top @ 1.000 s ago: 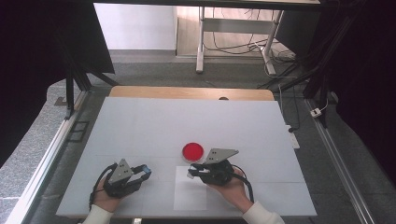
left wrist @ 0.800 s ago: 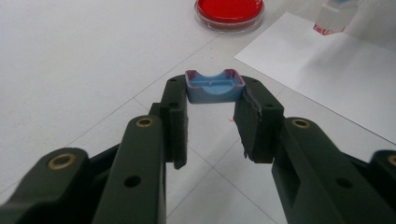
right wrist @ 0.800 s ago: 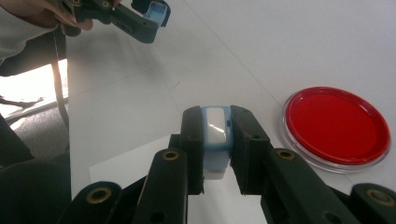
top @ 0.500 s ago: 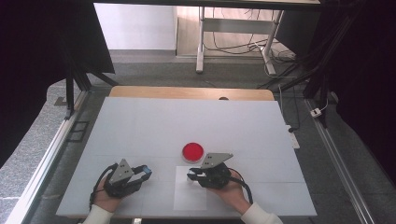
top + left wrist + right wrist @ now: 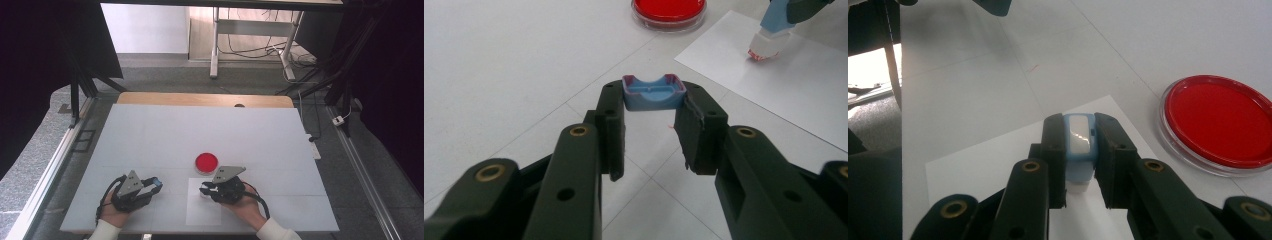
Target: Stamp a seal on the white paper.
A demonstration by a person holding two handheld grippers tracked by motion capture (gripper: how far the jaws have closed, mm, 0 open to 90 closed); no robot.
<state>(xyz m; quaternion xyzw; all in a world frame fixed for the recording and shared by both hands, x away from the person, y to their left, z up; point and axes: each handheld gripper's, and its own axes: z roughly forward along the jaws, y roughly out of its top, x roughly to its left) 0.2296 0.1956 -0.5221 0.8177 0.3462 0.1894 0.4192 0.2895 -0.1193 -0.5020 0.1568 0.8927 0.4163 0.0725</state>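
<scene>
Since one second ago the right gripper (image 5: 204,189) moved toward the person, from beside the red dish (image 5: 206,161) onto the white paper sheet (image 5: 202,216). Its jaws are closed on a blue stamp (image 5: 1079,145), which points down and touches the sheet. Meanwhile the left gripper (image 5: 156,184) lies low over the table (image 5: 150,130), clamping the blue cap (image 5: 653,93). No readable writing anywhere.

High view: overhead, facing forward-down, distant. Gripper views: low, close along the jaws. Shared: red dish (image 5: 206,161) (image 5: 669,9) (image 5: 1220,121), white sheet (image 5: 200,212) (image 5: 789,70) (image 5: 993,160).
</scene>
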